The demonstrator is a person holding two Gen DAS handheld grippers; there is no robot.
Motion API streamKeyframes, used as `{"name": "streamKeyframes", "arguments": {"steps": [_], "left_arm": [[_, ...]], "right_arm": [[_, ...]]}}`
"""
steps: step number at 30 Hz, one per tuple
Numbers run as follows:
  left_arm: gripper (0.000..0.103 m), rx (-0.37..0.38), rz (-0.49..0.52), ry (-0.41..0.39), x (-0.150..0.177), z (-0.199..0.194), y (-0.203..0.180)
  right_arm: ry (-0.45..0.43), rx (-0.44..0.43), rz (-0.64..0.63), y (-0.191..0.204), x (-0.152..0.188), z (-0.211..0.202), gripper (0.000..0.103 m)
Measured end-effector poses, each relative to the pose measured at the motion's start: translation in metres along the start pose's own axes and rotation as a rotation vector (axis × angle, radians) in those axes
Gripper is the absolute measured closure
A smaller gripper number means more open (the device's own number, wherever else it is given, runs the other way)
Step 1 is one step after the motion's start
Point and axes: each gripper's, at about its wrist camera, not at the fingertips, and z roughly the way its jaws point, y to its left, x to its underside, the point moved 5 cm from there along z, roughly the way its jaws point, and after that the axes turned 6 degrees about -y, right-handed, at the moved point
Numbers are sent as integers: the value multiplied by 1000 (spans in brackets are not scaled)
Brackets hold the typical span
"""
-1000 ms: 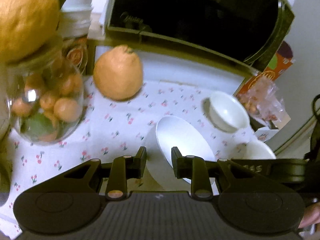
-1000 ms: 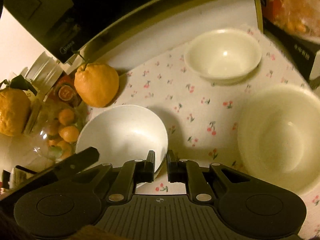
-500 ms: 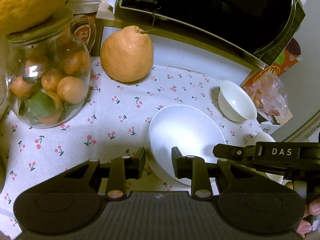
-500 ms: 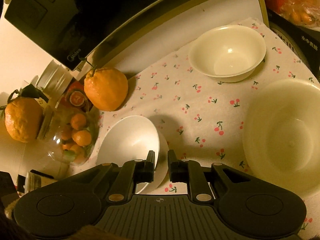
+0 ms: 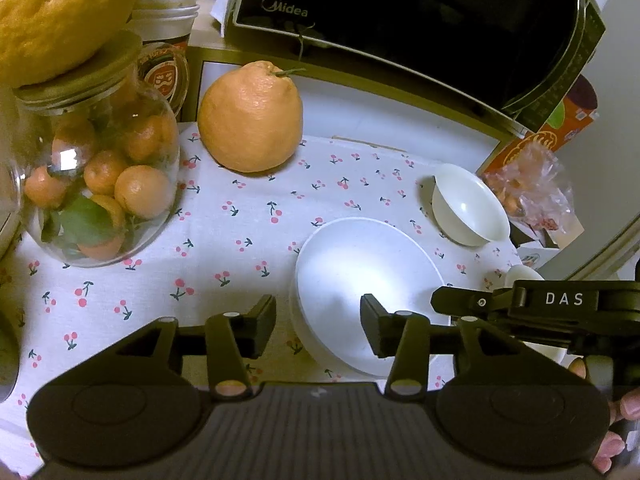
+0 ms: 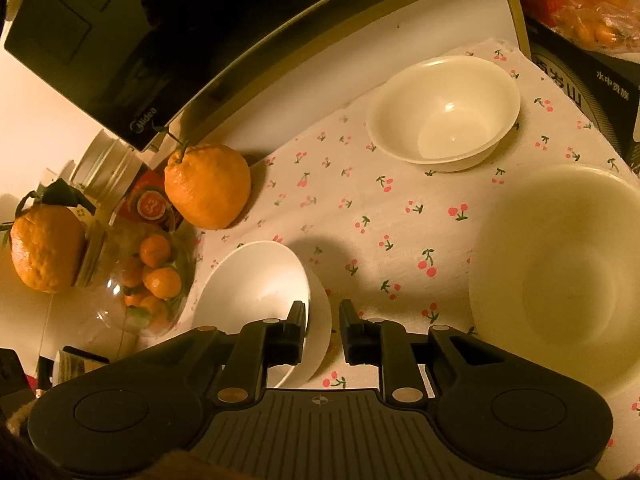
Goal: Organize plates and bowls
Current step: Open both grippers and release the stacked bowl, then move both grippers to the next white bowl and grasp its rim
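1. The left gripper [image 5: 318, 326] hangs over the near rim of the stacked bowl [image 5: 368, 280], its jaws opening; the rim lies in the gap with neither pad pressing on it.
2. The right gripper [image 6: 322, 334] straddles the same stack's rim from the other side, jaws opening; the left finger sits inside the bowl [image 6: 256, 280], the right one outside over the cloth, and the pads look clear of the rim.
3. This bowl sits nested in a wider white dish, whose edge shows as a second lip.
4. Open cloth [image 5: 240, 248] stretches between the stack and the jar [image 5: 96, 184] of small oranges, and toward the big citrus [image 5: 250, 118] farther back.
5. A small bowl [image 6: 444, 114] stands apart near the cloth's far edge; a large bowl [image 6: 560, 276] sits beside the right gripper, near the cloth's right edge.
6. A black microwave [image 5: 420, 20] closes off the back; boxes and a snack bag [image 5: 532, 188] crowd the right side.
7. The surface is a white cherry-print cloth on a pale counter, in warm dim light.
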Motion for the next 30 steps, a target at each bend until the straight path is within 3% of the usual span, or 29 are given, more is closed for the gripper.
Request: {"name": "streamKeyframes", "arguments": {"steps": [4,8,11,13,15,20,30], "left_arm": [[49,0,0,-1,-1,-1,-1],[40,0,13,-8,-3,-5,-5],[31,-2,26,-18,-4,-10,-8],[26,-4,37,-29,-6,-13,-11],[21,-11,54,-37,-6,-16,-14],[11,-26,89,-34,-5,-21,-24],[5,-3,117,-11,-3,-29,-50]], "right_arm": [[-5,4,-14,0,-1,-3,75],[-5,-1,-34,2,-3,-9,74],[-10,-15,-54,5,-4,-17,56],[-19,-27,-70,7,-5,-23,39],[-28,-35,-91,9,-6,-31,33],[-33,-40,-140,10,-8,-47,26],[-39,-11,-165,-13,-14,-81,23]]}}
